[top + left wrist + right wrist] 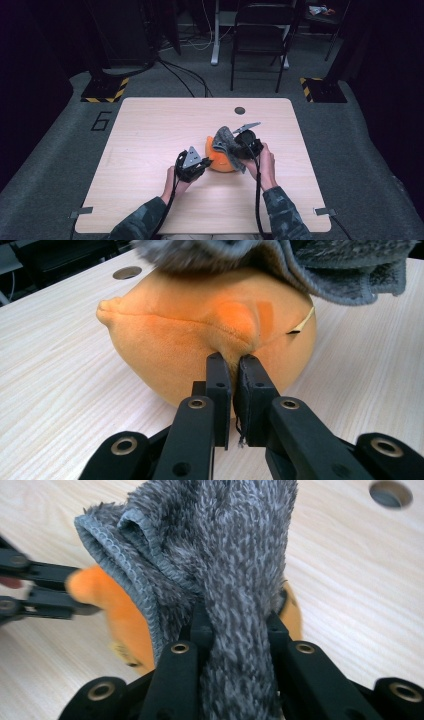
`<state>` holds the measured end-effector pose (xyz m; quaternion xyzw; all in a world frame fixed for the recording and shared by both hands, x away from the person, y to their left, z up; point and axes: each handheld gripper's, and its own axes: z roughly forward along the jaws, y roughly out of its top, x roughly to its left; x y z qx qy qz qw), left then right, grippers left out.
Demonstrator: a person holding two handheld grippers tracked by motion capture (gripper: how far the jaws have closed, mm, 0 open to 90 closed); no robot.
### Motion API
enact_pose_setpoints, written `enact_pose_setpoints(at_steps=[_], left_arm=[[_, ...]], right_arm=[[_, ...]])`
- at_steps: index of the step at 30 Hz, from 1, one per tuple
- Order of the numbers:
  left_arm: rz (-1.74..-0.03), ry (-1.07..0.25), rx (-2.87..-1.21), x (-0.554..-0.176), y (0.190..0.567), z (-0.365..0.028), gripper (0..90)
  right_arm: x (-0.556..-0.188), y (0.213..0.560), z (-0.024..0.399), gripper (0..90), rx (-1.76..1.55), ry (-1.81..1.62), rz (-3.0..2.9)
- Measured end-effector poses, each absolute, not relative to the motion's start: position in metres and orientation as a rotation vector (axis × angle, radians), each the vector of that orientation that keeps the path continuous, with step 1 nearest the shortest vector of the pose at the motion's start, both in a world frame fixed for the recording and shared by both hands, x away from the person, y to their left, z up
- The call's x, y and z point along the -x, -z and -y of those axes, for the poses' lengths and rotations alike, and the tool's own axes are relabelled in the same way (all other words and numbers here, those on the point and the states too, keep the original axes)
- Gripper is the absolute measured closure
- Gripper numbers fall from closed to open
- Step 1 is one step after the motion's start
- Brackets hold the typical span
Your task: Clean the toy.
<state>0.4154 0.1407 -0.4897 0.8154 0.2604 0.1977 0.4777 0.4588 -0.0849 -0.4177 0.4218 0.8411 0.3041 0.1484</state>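
Note:
An orange plush toy (218,159) lies at the middle of the wooden table (150,130). My left gripper (205,162) comes at it from the left and is shut on a fold of its fabric, pinched between the pads at the seam; the left gripper view gives the toy (190,335) and the gripper (235,365) close up. A grey fuzzy cloth (226,141) drapes over the toy's top and right side. My right gripper (239,150) is shut on that cloth (235,555), which bunches between the jaws of the gripper (235,622). The orange toy (125,622) peeks out beneath it.
A round cable hole (240,110) sits near the table's far edge. Beyond the table stand a dark folding chair (260,35) and two stands with yellow-black striped bases (105,89). Bare tabletop lies to the left, right and front of the toy.

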Motion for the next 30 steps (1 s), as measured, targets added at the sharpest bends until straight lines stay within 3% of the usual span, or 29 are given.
enact_pose_setpoints(at_steps=[11,21,25,28,30], left_arm=[[-0.645,-0.486,-1.989,-0.417,0.491,-0.143,84.6],[-0.651,-0.480,-1.987,-0.418,0.492,-0.145,84.5],[-0.652,-0.482,-1.986,-0.419,0.492,-0.148,84.4],[-0.656,-0.471,-1.974,-0.420,0.493,-0.147,84.3],[-0.649,-0.475,-1.976,-0.420,0.493,-0.147,84.3]], right_arm=[[-0.480,0.448,0.130,75.1,-1.481,-0.801,-2.384],[-0.490,0.480,0.144,75.0,-1.610,-0.713,-2.415],[-0.490,0.475,0.145,75.1,-1.603,-0.702,-2.392],[-0.475,0.428,0.138,75.2,-1.443,-0.895,-2.308],[-0.472,0.421,0.134,75.2,-1.397,-0.956,-2.317]])
